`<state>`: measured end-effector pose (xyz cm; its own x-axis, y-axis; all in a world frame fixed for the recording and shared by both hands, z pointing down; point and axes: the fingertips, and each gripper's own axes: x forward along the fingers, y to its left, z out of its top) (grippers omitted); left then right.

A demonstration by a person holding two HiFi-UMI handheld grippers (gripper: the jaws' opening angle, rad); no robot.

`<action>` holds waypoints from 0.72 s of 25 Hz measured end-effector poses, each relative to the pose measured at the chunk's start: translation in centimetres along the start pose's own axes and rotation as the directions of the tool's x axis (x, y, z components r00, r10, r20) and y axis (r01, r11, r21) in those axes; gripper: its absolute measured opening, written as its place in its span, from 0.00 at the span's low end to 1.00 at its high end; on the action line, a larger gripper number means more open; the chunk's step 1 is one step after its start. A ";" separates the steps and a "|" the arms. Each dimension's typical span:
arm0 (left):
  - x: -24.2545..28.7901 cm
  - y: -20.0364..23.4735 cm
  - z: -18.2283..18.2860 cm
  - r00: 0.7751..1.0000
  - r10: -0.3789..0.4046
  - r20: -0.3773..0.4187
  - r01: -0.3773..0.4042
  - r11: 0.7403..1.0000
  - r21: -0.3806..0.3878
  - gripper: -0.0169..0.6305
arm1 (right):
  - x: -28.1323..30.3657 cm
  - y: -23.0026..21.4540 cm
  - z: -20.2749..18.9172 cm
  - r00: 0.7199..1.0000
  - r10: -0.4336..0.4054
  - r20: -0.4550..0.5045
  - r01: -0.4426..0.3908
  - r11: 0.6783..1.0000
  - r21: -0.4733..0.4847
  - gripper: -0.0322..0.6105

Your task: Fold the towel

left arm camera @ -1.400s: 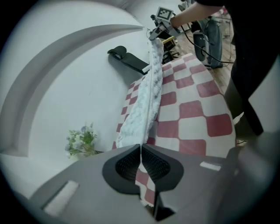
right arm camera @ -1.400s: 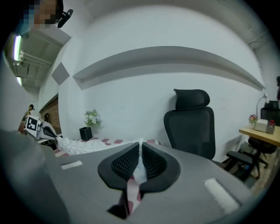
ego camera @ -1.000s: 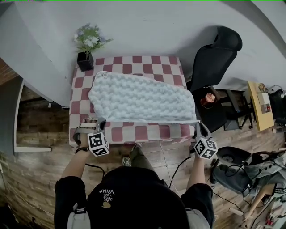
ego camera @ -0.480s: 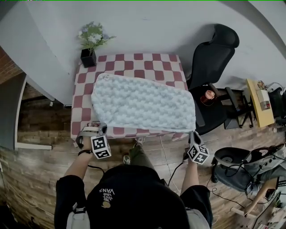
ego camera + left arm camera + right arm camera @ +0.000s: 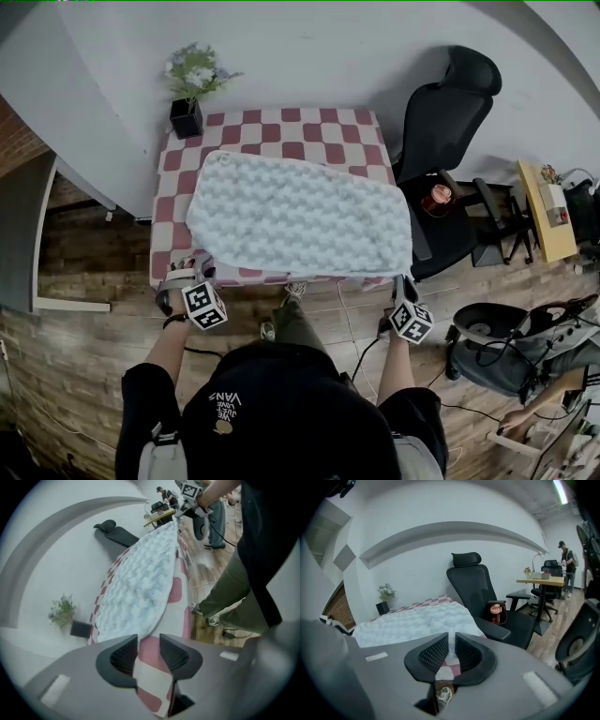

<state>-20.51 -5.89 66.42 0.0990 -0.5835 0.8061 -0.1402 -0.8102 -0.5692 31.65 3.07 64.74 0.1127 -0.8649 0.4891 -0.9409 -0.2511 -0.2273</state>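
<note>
Quick rundown, left to right. At the table's 7 o'clock corner the left gripper [image 5: 149, 652] was letting go. Its jaws were coming open, and all that sat in the gap was the red-and-white checked tablecloth [image 5: 300, 127], not squeezed by the pads. The towel's corner lay just past the tips.

The big change: a second earlier the towel [image 5: 300, 216] had its near edge pulled into a straight line between the two grippers, out past the table's front. Now that edge had gone slack and the whole bubbly white-blue sheet was lying flat in the middle of the table, long side running 9 to 3 o'clock. Both grippers had sunk lower at the front edge.

Over at the 5 o'clock corner, the right gripper [image 5: 452, 651] had its jaws only a crack apart. The towel's edge and some checked cloth showed through the slit, nothing visibly pinched.

My read: that was the spread-out step finished, no fold made yet, so the next move probably needs a fresh grab on the two near corners to carry them toward 12 o'clock.

Writing-wise, not much. The person's black cap [image 5: 223, 401] said VANS, with a smaller line above that I couldn't make out. The marker cubes [image 5: 205, 305] only had black-and-white square patterns, no words.
</note>
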 end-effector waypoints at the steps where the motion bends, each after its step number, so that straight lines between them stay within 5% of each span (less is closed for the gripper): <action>1: 0.2 0.1 -0.9 1.000 -0.002 -0.012 0.002 0.999 -0.034 0.23 | 0.0 -0.2 -0.2 1.000 -0.006 -0.004 0.006 1.000 0.018 0.11; 6: 0.5 2.5 -4.9 0.999 0.016 -0.037 -0.023 0.977 -0.214 0.37 | -0.6 -1.3 -0.7 1.000 -0.017 0.013 0.015 0.990 0.141 0.21; 11: 1.4 4.9 -5.5 0.999 0.011 0.050 0.008 0.932 -0.363 0.46 | -1.1 -1.9 -1.3 0.998 0.048 0.046 -0.059 0.955 0.289 0.36; 15: 2.8 5.4 -5.5 0.978 -0.062 0.199 0.170 0.788 -0.592 0.54 | -1.7 -1.9 -0.8 0.981 0.132 0.141 -0.184 0.858 0.480 0.43; 18: 3.2 6.5 -5.0 0.935 -0.067 0.348 0.314 0.611 -0.727 0.54 | -2.8 -2.6 -0.6 0.977 0.119 0.176 -0.204 0.755 0.623 0.44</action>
<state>-26.00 -12.69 66.09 0.4445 -0.5109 0.7358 -0.7707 -0.6367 0.0234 33.61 6.47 64.49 0.0545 -0.9514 0.3032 -0.5347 -0.2842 -0.7958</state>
